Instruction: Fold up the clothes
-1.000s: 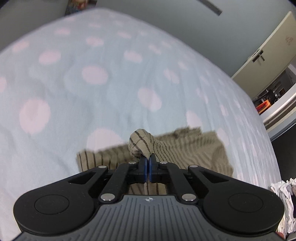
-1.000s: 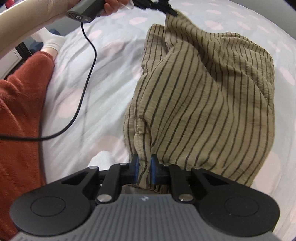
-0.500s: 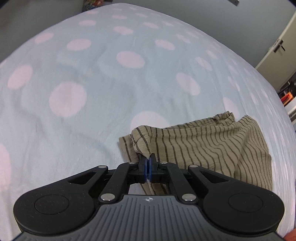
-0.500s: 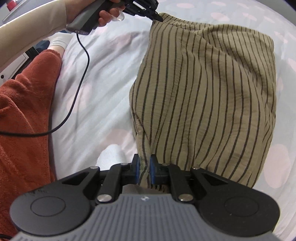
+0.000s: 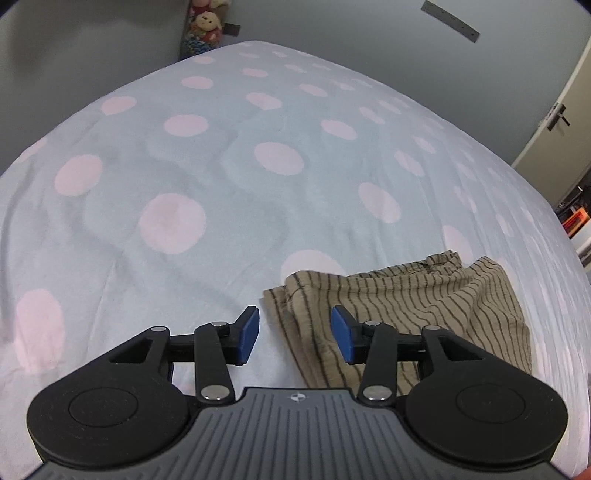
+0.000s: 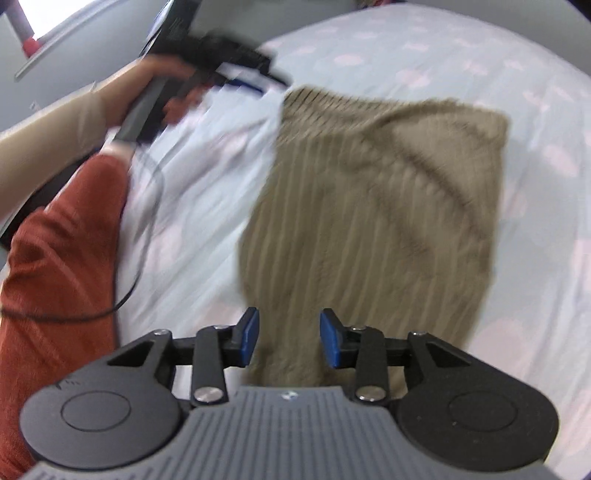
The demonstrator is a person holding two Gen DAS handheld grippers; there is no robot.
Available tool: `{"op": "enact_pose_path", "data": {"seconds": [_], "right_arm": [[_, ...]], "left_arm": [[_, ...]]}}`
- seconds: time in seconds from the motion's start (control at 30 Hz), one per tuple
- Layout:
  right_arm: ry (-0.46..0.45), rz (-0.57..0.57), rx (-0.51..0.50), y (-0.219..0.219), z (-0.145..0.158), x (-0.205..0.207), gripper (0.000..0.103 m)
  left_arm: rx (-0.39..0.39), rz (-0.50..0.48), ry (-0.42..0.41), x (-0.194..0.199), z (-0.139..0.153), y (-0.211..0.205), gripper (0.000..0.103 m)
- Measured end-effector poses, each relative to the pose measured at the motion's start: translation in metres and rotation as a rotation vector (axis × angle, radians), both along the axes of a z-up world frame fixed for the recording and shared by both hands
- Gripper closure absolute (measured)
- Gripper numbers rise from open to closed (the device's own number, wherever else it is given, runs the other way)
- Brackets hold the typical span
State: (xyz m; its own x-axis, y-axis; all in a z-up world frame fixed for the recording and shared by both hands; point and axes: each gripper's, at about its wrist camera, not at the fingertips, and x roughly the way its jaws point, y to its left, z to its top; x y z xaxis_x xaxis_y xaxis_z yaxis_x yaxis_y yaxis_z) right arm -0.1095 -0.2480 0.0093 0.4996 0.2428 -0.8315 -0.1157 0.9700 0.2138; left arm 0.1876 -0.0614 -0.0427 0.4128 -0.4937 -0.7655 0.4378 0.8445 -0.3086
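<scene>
A tan garment with thin dark stripes (image 5: 406,295) lies folded flat on the pale blue bedspread with pink dots (image 5: 184,177). My left gripper (image 5: 294,334) is open just above the garment's near left corner, holding nothing. In the right wrist view the same garment (image 6: 376,206) spreads out ahead, blurred by motion. My right gripper (image 6: 288,341) is open over the garment's near edge, with cloth below the gap but not pinched. The left gripper (image 6: 255,77) also shows at the garment's far corner, held by a hand (image 6: 155,85).
A person's knee in rust-red fabric (image 6: 59,258) rests at the bed's left side, with a black cable (image 6: 140,229) looping over it. Stuffed toys (image 5: 205,27) sit at the bed's far end. A cream door (image 5: 554,125) and shelves stand at the right.
Both grippers have let go of the striped garment and opened. The garment, held up a second ago, now lies flat on the bed. The right view is moving.
</scene>
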Motion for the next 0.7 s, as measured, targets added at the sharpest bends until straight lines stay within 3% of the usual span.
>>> {"op": "enact_pose_path", "data": {"seconds": [0.17, 0.47, 0.6, 0.7], "right_arm": [[-0.062, -0.107, -0.062, -0.056, 0.017, 0.024, 0.063], [-0.066, -0.243, -0.001, -0.156, 0.019, 0.095, 0.063], [-0.067, -0.308, 0.070, -0.191, 0.009, 0.146, 0.062], [-0.084, -0.316, 0.067, -0.202, 0.006, 0.184, 0.062]], "left_arm": [[-0.001, 0.011, 0.018, -0.003, -0.002, 0.001, 0.055], [0.049, -0.024, 0.015, -0.001, -0.009, -0.010, 0.052], [0.041, -0.020, 0.005, 0.006, -0.012, -0.015, 0.052], [0.056, -0.020, -0.001, 0.013, -0.017, -0.019, 0.052]]}}
